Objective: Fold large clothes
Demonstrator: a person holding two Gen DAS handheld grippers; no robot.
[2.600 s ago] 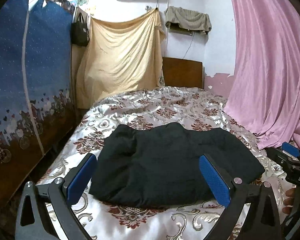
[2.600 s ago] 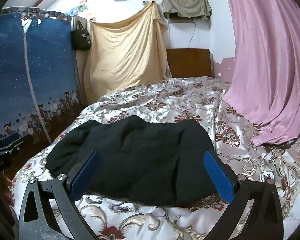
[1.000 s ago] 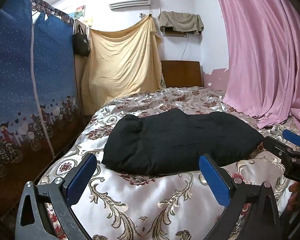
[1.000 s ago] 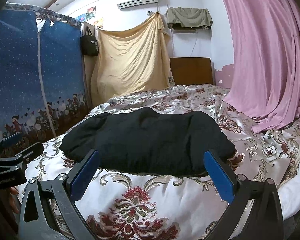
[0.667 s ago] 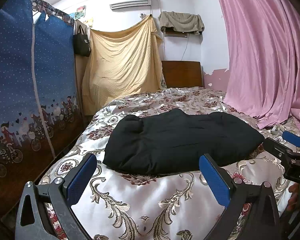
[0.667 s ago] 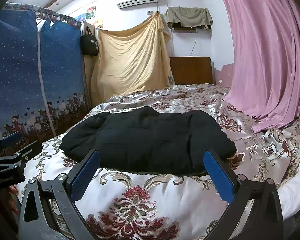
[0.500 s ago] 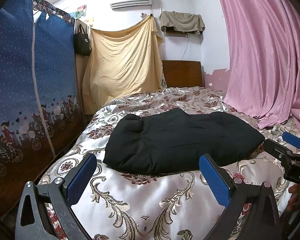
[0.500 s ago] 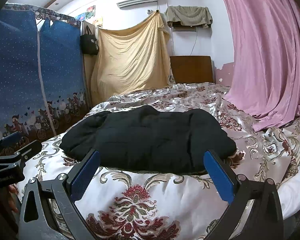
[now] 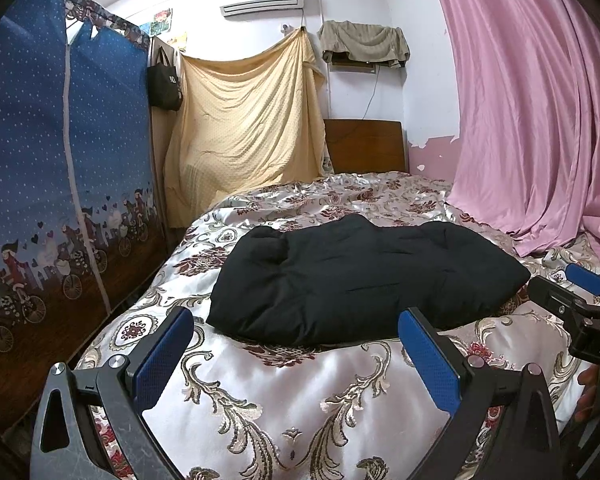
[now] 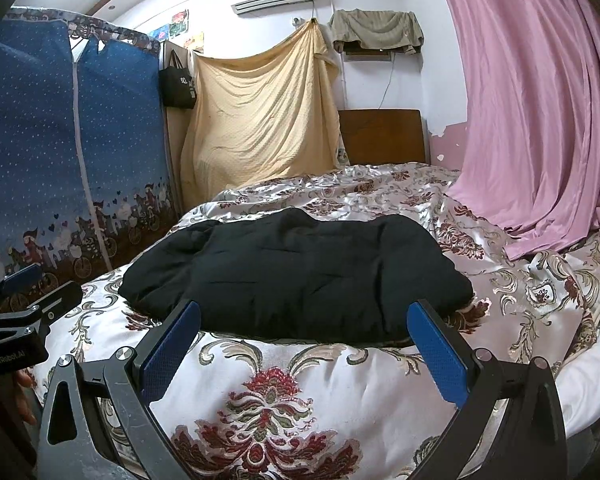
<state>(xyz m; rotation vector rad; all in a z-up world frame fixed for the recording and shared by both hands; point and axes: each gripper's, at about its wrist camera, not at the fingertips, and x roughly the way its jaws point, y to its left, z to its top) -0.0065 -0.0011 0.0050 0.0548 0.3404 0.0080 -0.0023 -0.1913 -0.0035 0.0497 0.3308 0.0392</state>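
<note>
A black padded garment [image 9: 360, 276] lies folded into a thick bundle on the bed's patterned satin cover [image 9: 300, 408]; it also shows in the right wrist view [image 10: 296, 276]. My left gripper [image 9: 296, 354] is open and empty, held near the bed's front edge, short of the garment. My right gripper [image 10: 304, 346] is open and empty, also just short of the garment's near edge. Each gripper shows at the side of the other's view, the right one [image 9: 580, 300] and the left one [image 10: 24, 304].
A blue fabric wardrobe [image 9: 60, 180] stands left of the bed. A pink curtain [image 9: 540, 120] hangs on the right and drapes onto the cover. A yellow sheet [image 9: 244, 128] and a wooden headboard [image 9: 364, 146] are at the far end.
Both grippers have drawn back and lower from above the garment to the bed's front edge. Over the last second almost nothing moves. The garment lies still.
</note>
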